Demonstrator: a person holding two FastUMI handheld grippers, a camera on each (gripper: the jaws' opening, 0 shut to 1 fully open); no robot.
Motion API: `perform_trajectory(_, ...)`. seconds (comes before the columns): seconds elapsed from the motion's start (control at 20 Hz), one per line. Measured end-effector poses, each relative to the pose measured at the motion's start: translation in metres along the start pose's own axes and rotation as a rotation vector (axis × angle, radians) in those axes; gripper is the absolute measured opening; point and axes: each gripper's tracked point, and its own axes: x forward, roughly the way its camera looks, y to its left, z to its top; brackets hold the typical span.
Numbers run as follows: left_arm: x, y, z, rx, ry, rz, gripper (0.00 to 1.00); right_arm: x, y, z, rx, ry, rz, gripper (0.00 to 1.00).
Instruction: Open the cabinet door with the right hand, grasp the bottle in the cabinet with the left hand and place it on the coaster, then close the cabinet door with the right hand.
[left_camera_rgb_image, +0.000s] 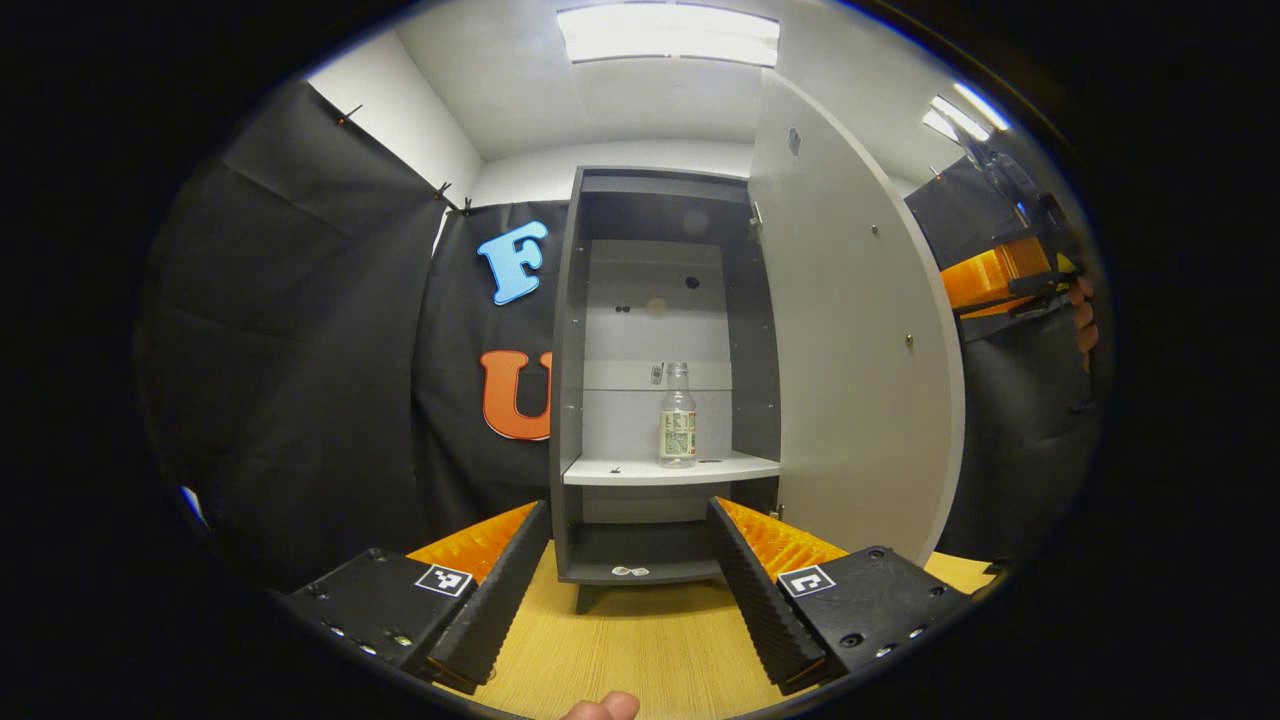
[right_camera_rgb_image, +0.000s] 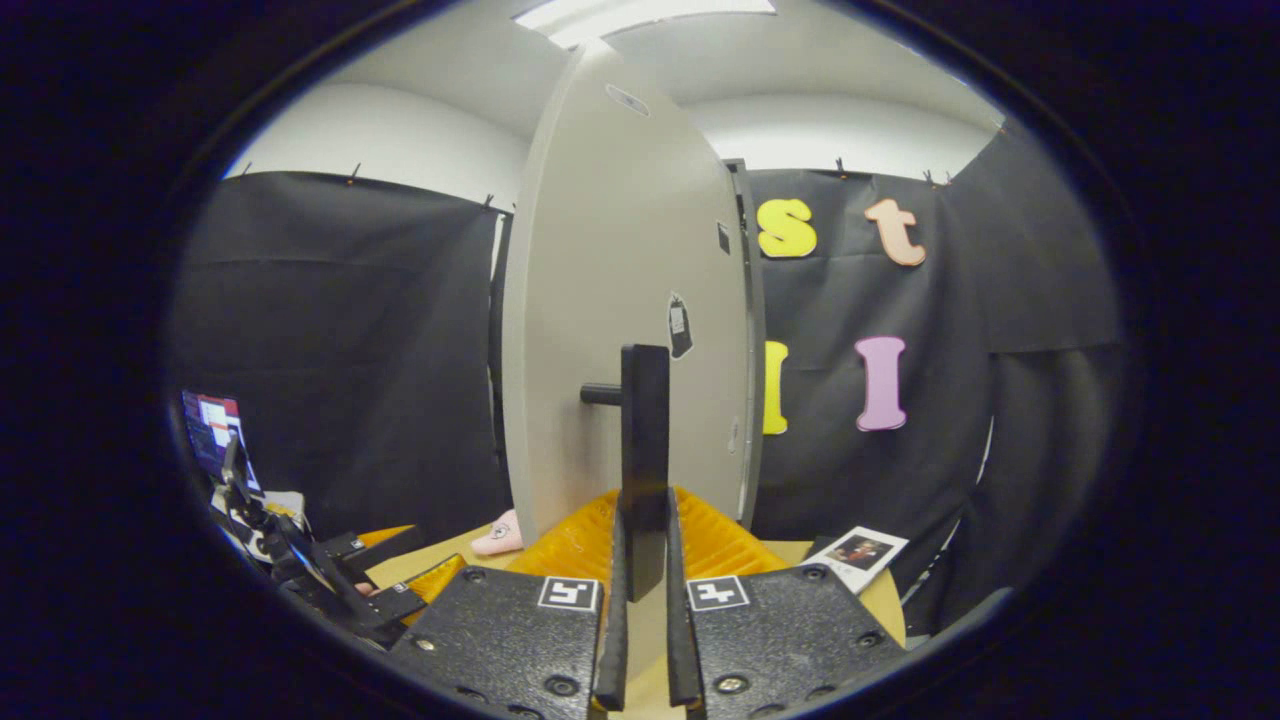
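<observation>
Bottle retrieval is pending with the cabinet standing open. Nearest in the left gripper view, the left gripper (left_camera_rgb_image: 628, 590) is hovering over the pale wood-grain tabletop (left_camera_rgb_image: 640, 650), its fingers spread wide apart and gripping nothing, framing the cabinet opening dead ahead, probably lining up a straight reach. Beyond the fingertips, the tall grey cabinet (left_camera_rgb_image: 570, 400) is sitting on the tabletop. On its light middle shelf (left_camera_rgb_image: 620, 470), well ahead of the left gripper and slightly right of centre, the small clear labelled bottle (left_camera_rgb_image: 677, 415) is standing upright and uncapped, apart from both side walls, leaving room for the fingers either side.

In the right gripper view, the right gripper (right_camera_rgb_image: 641, 640) is clamped on the black vertical bar handle (right_camera_rgb_image: 645, 450) of the pale grey cabinet door (right_camera_rgb_image: 620, 300), fingers pressing its lower end from both sides; this grip is likely holding the door swung wide so the reach stays unobstructed. A small printed photo card (right_camera_rgb_image: 857, 553) is lying on the tabletop to that gripper's right. Cannot tell where the coaster is.
</observation>
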Motion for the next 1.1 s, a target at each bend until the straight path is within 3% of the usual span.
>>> perform_trajectory(0.3, -0.005, -0.004, -0.007, -0.003, 0.016, -0.004, 0.95, -0.008, -0.032, -0.003, -0.001, -0.012, -0.116, 0.09)
perform_trajectory(0.65, -0.007, -0.006, -0.013, -0.009, 0.033, -0.008, 0.95, -0.011, -0.057, -0.003, 0.021, -0.023, -0.18, 0.07)
perform_trajectory(1.1, -0.008, -0.012, -0.018, -0.012, 0.047, -0.015, 0.95, -0.014, -0.072, -0.004, 0.021, -0.026, -0.196, 0.05)
